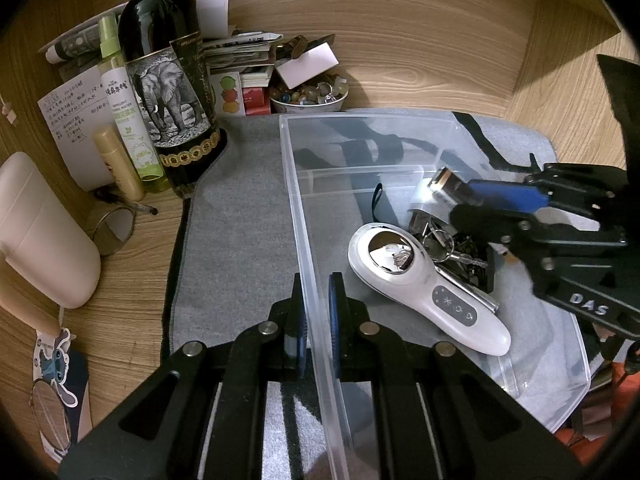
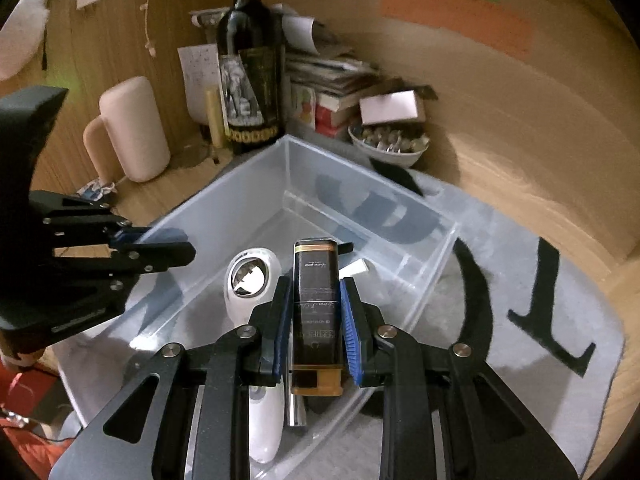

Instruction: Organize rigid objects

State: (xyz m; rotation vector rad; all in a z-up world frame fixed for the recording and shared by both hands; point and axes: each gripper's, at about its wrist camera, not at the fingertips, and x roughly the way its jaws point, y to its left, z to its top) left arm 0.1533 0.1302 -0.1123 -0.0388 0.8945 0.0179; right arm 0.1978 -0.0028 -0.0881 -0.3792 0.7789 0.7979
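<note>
Clamped between the blue pads of the right gripper [image 2: 314, 322] was a small black-and-gold box [image 2: 318, 312], held upright over the clear bin [image 1: 400, 120], a grip that looked meant to carry it in and set it down beside what already lay there. Inside the bin rested a white handheld device [image 1: 424, 292] with a shiny round head, and just beside it a bunch of keys [image 1: 452, 246]; both sat toward the near end, so the far end was probably the free spot for the box. The left gripper [image 1: 318, 312] had its jaws pinched on the bin's near wall, one pad outside and one inside, which I judged was to steady the bin while the other hand loaded it. Under the bin lay a grey mat [image 1: 240, 208] with black lettering, spread over a wooden desk [image 1: 132, 320]. Around it the desk corner was crowded: a dark wine bottle [image 1: 168, 80] with an elephant label, a green spray bottle [image 1: 124, 112] touching or just beside it, a bowl of beads [image 1: 308, 96], stacked books and papers, and a pale pink speaker-like object [image 1: 44, 232]. Sticky notes [image 2: 456, 20] hung on the wooden back wall.
</note>
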